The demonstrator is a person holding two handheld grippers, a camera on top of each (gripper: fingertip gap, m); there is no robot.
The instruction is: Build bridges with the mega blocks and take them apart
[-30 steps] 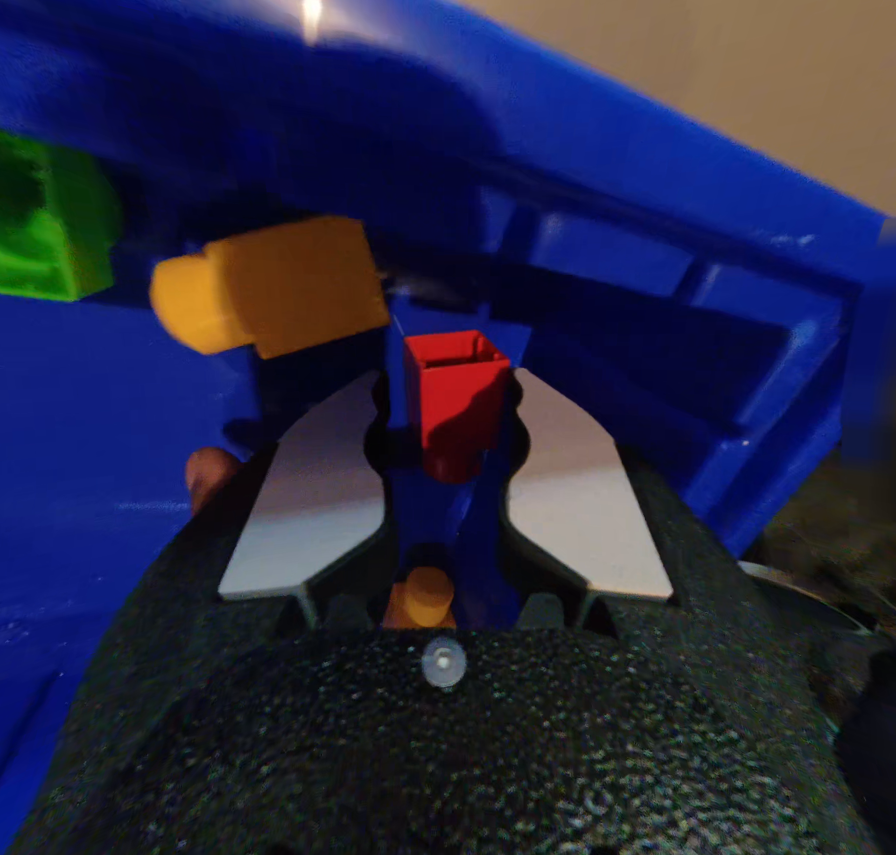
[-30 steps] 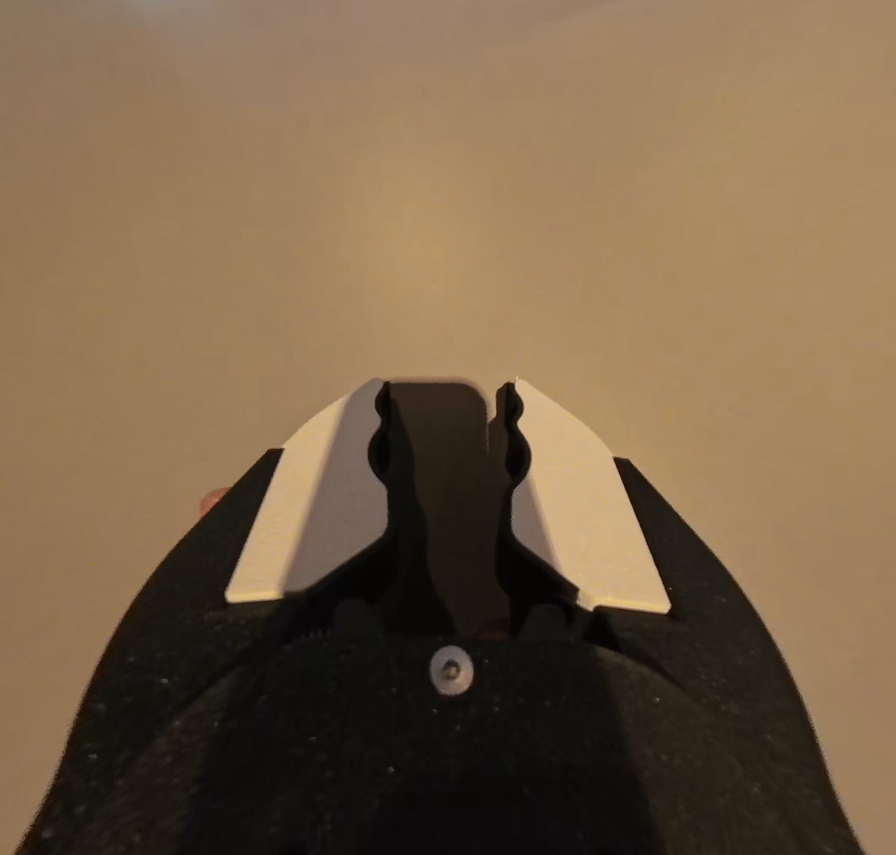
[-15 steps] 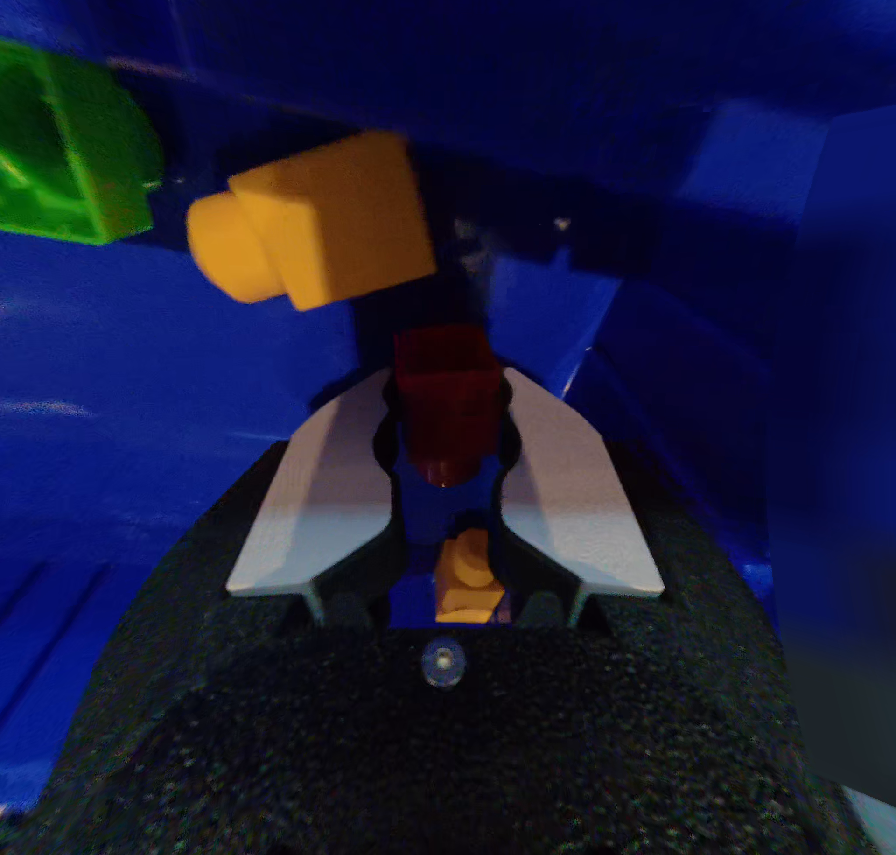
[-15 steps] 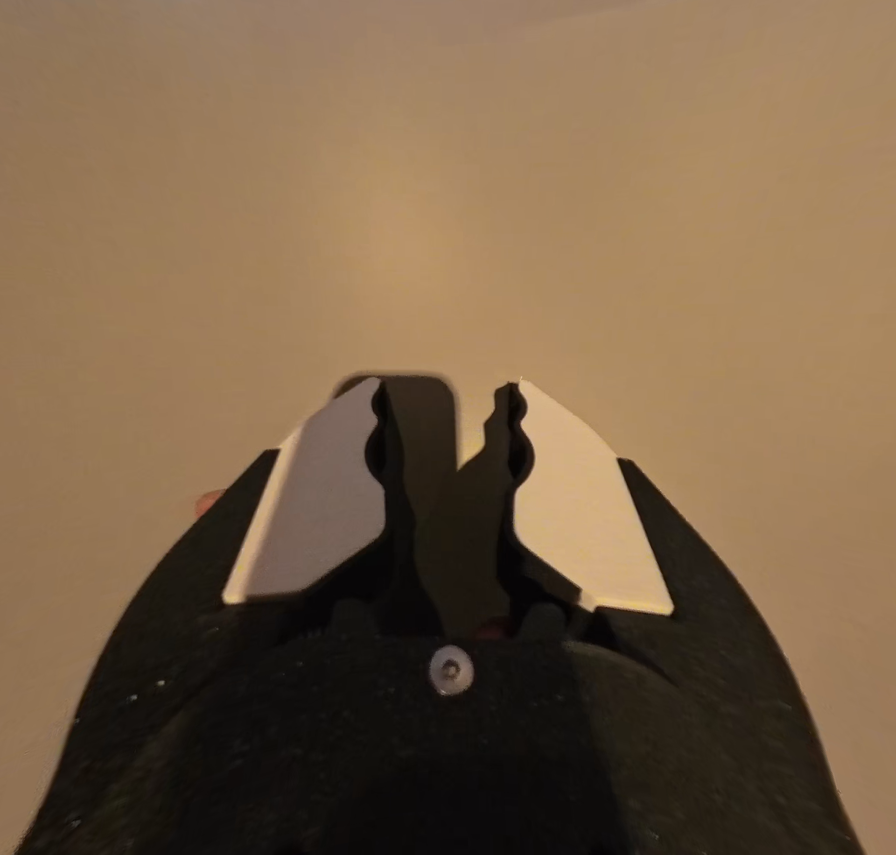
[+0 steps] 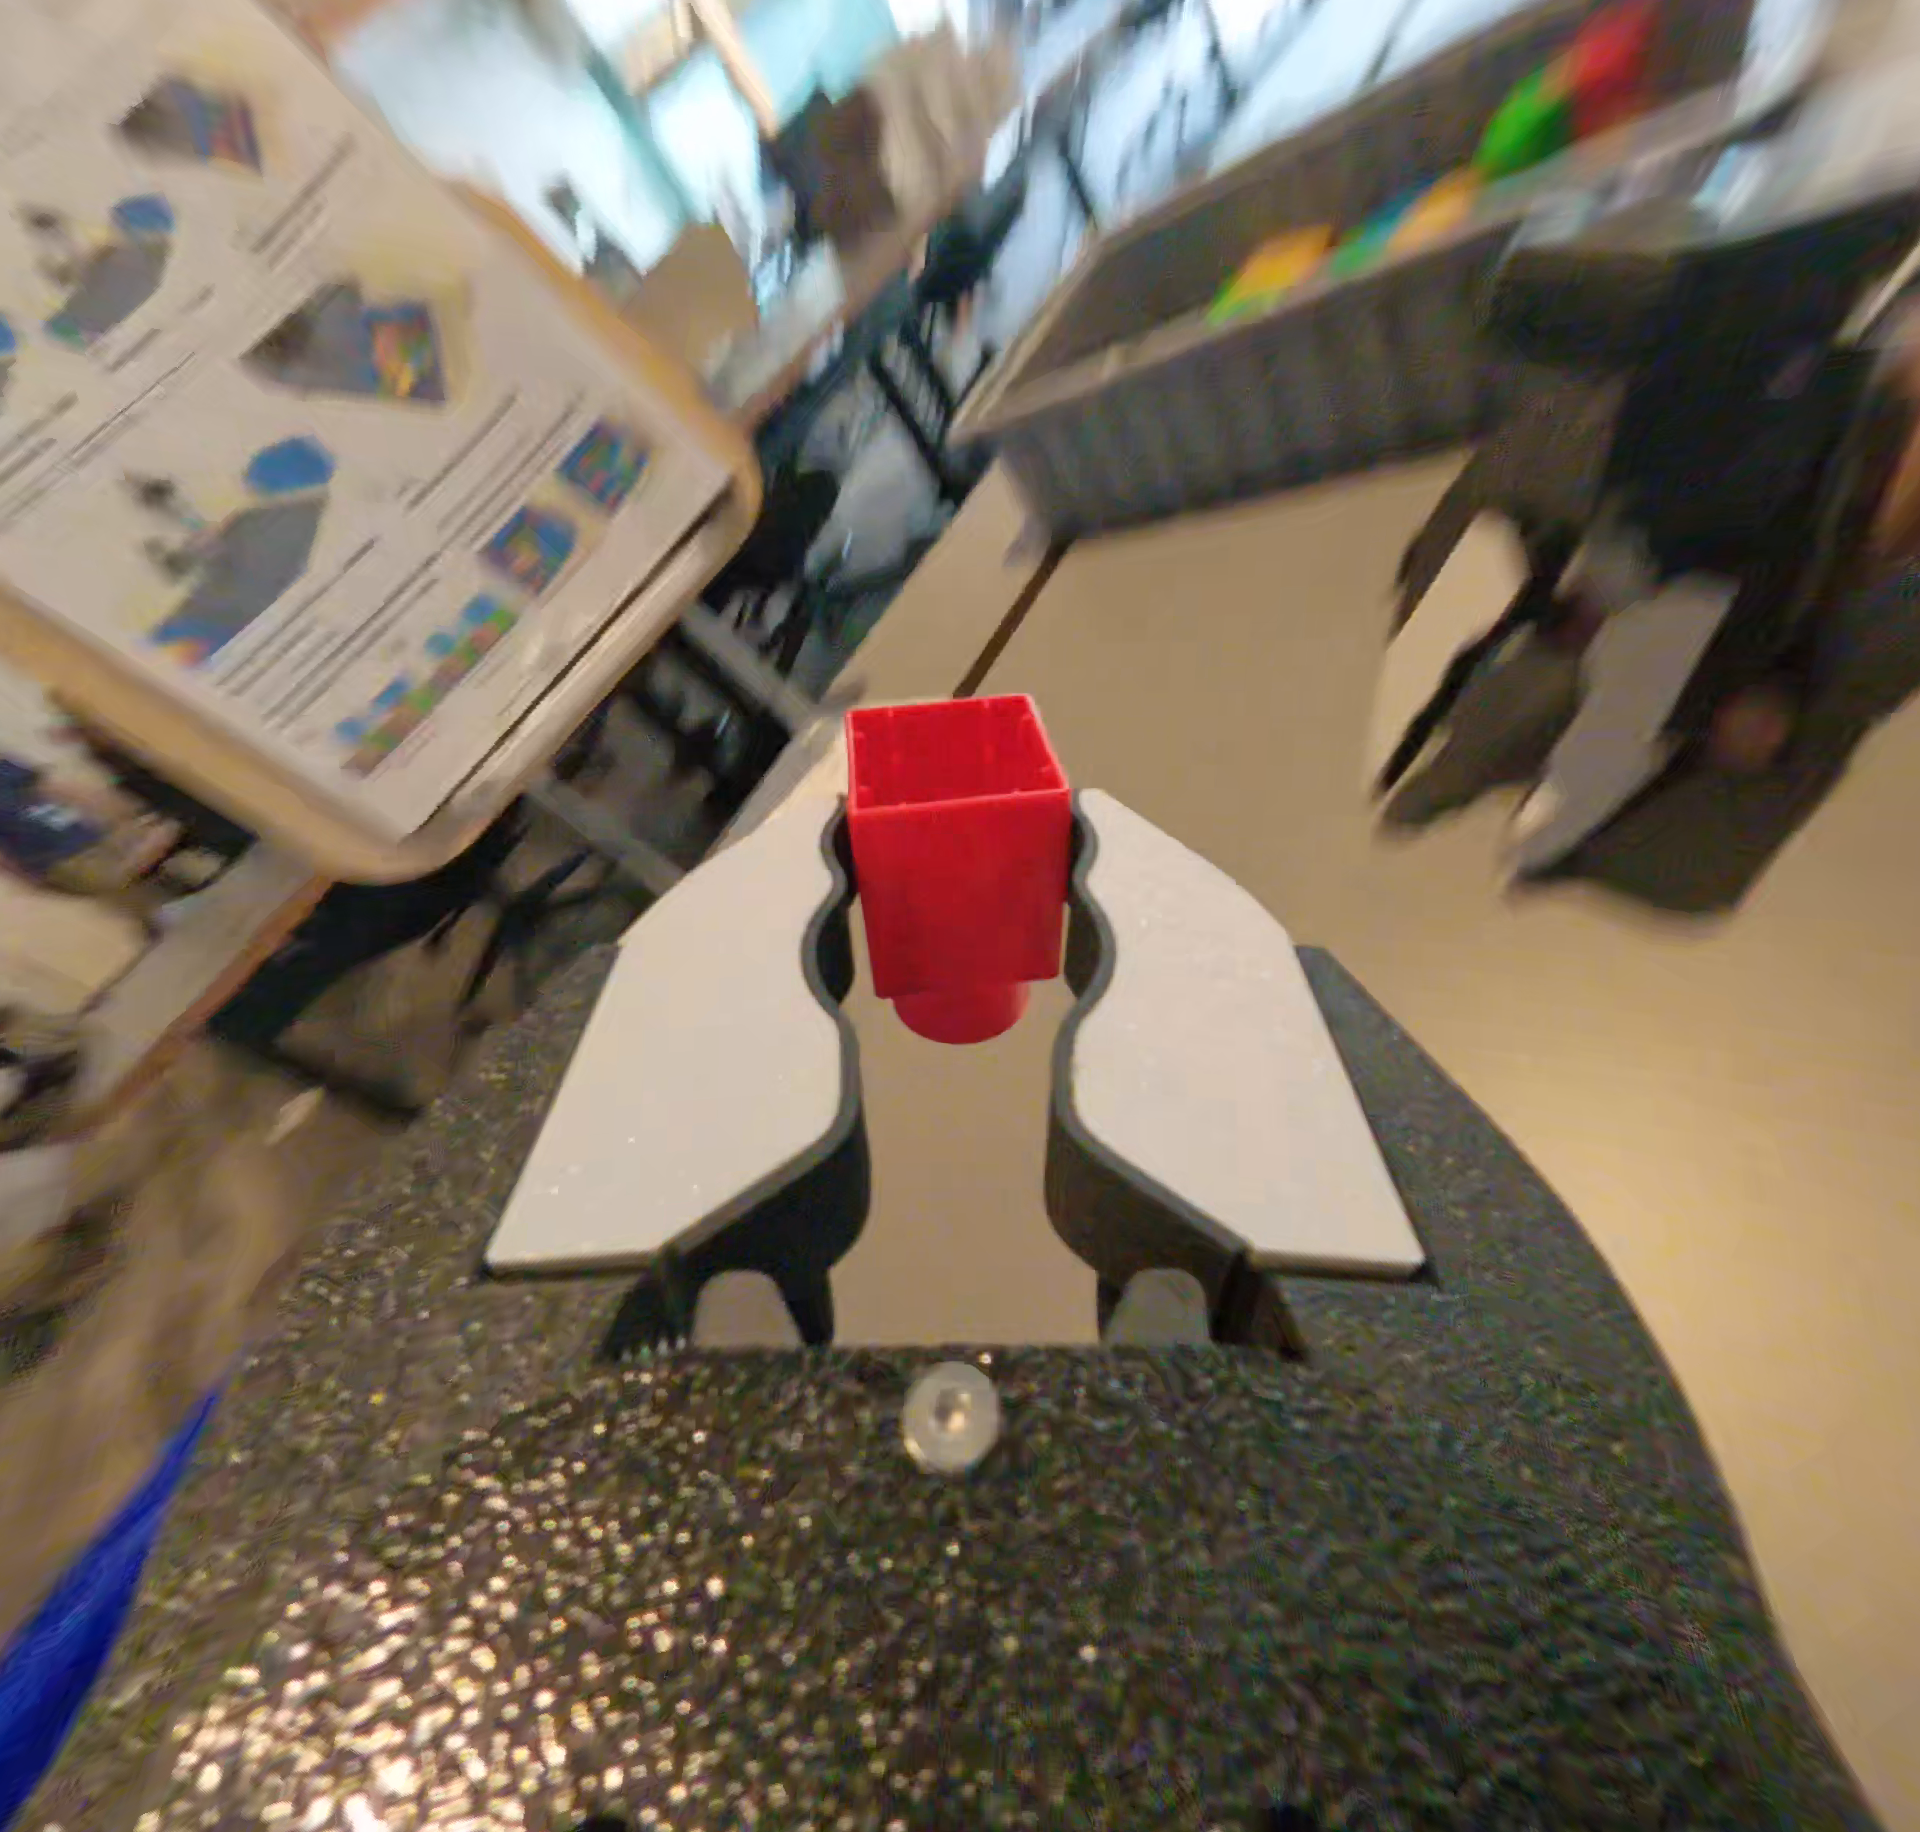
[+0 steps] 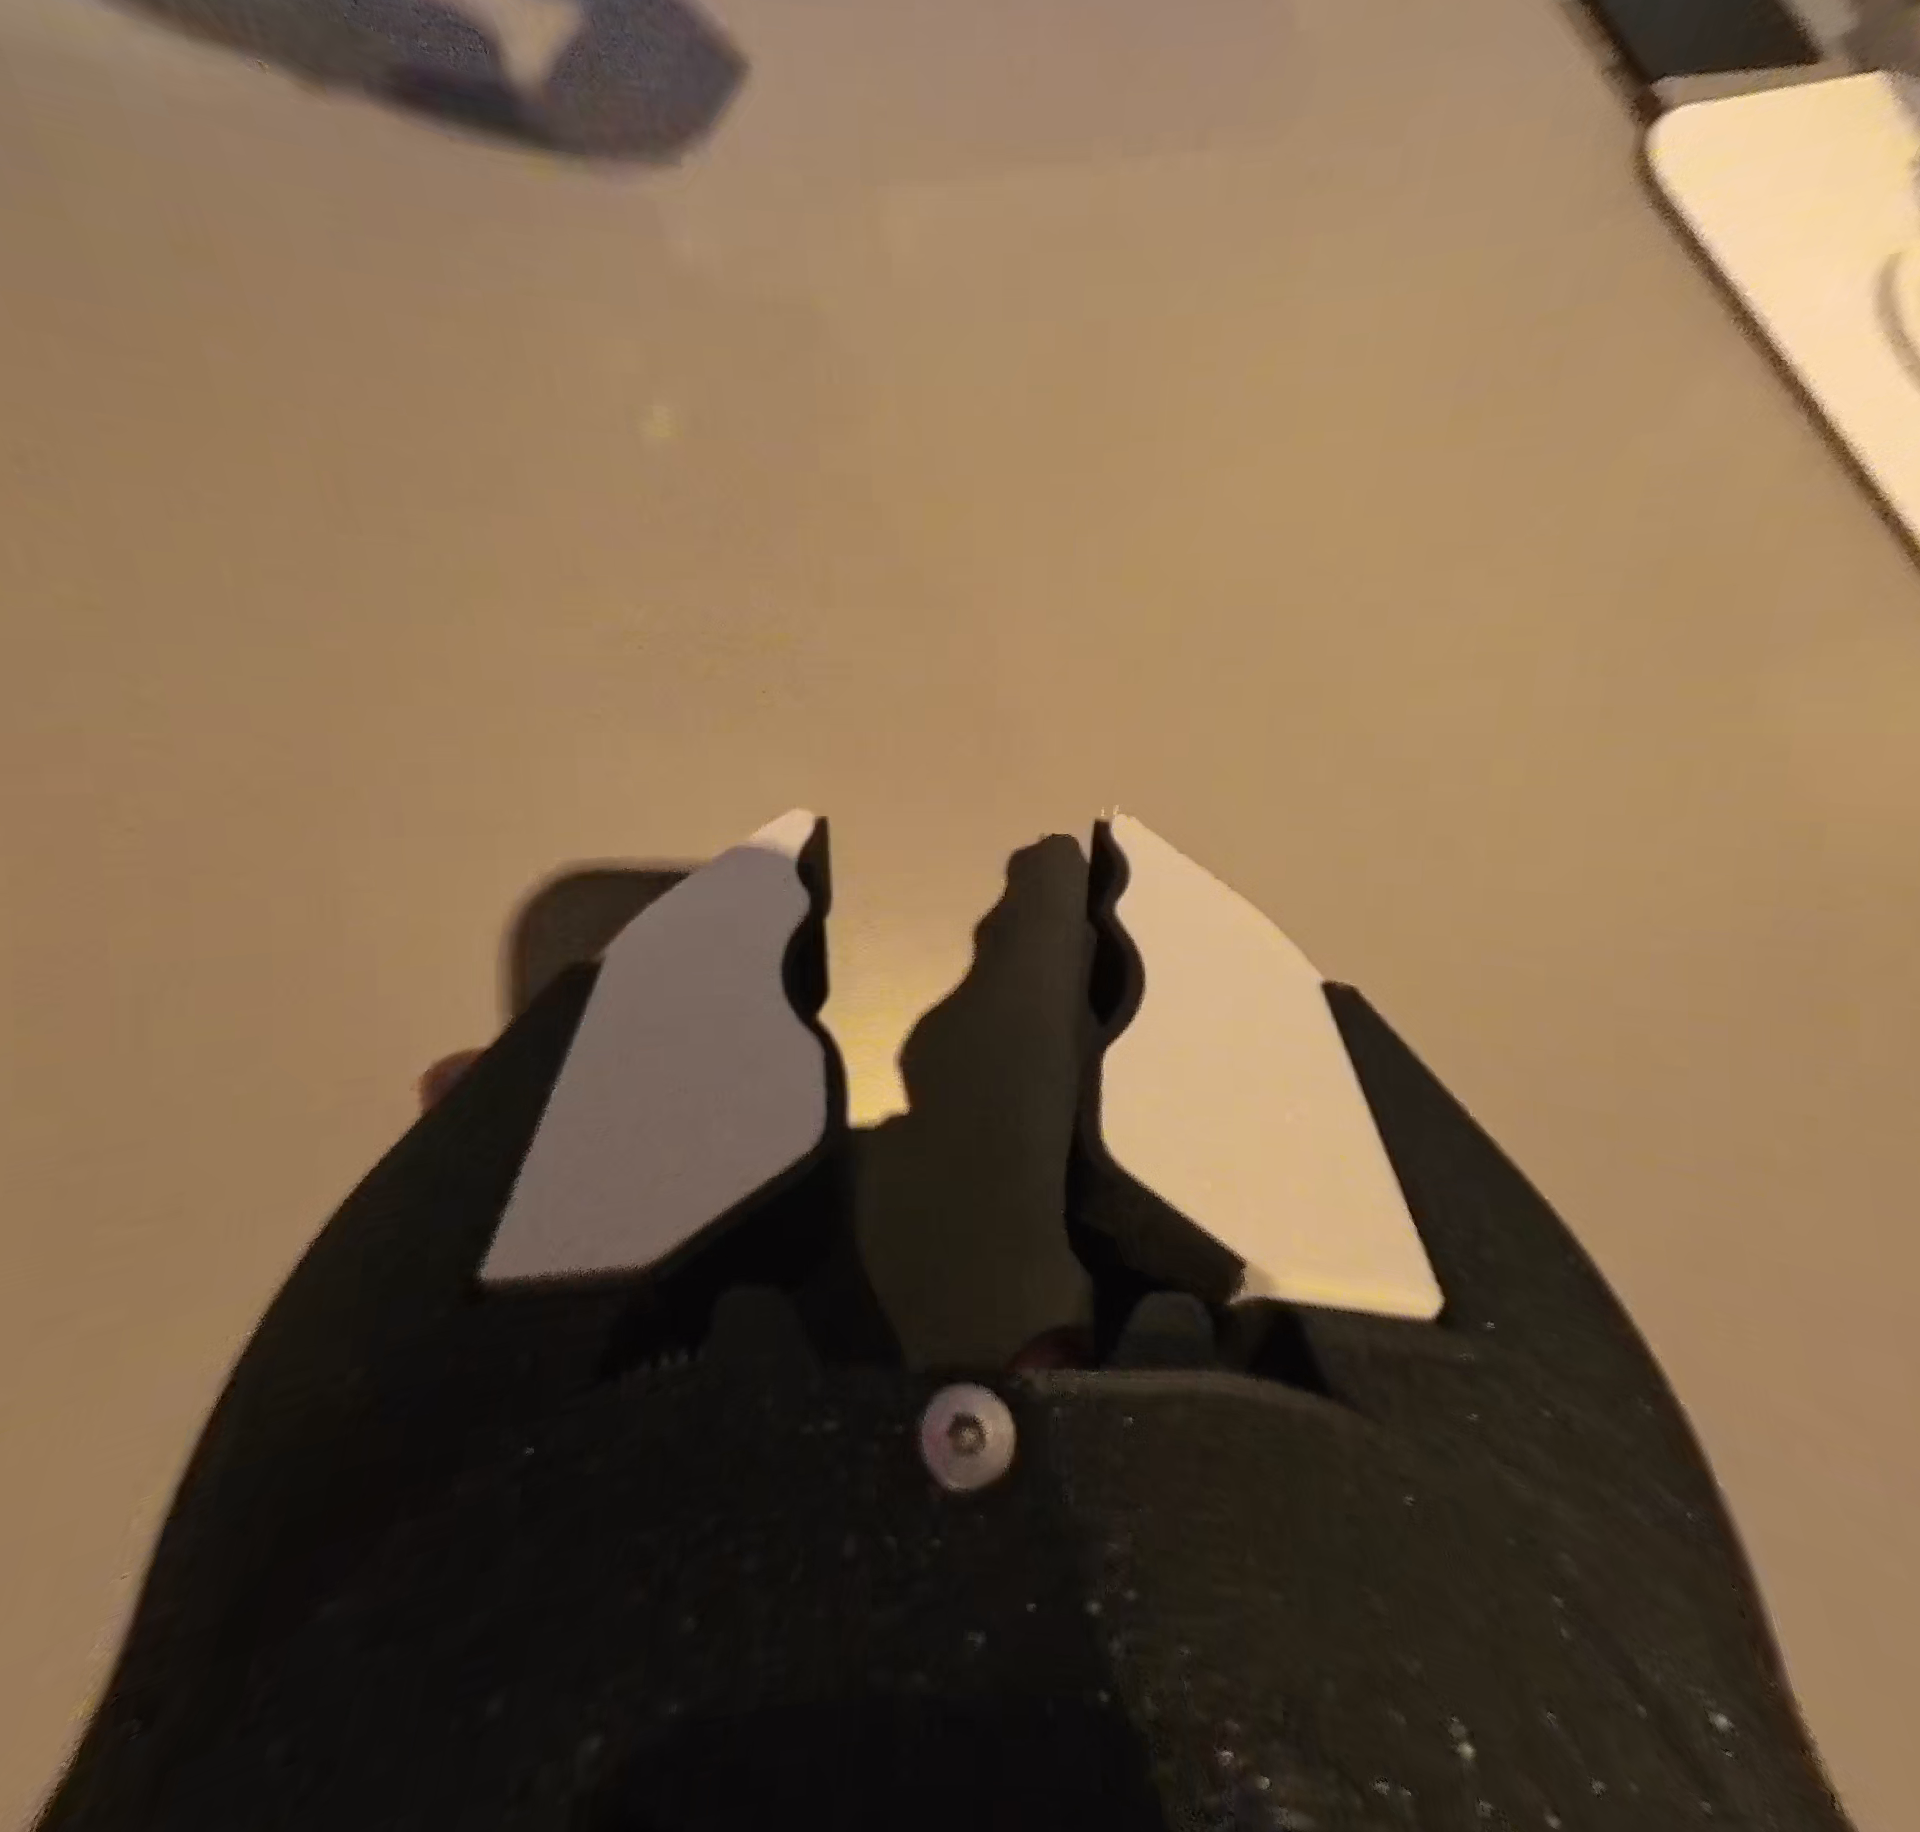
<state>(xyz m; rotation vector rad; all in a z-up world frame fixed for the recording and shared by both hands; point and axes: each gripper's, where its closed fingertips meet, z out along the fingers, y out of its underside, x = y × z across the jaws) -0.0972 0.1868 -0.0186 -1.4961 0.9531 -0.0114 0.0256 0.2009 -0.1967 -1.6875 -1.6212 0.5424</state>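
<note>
Fingers of the left gripper (image 5: 958, 852) pinch a red block (image 5: 956, 852), held above the tan table (image 5: 1195, 660). The right gripper (image 6: 961, 832) hovers spread and empty. No bridge shows; building seems barely begun.

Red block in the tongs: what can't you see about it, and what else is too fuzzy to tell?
- Red block: left wrist view, its sides are hidden by the left tongs.
- Coloured blocks on the far table: blurred, shapes unclear.
- Printed sheet: blurred.
- Dark thing: right wrist view, blurred and cut by the top edge.
</note>
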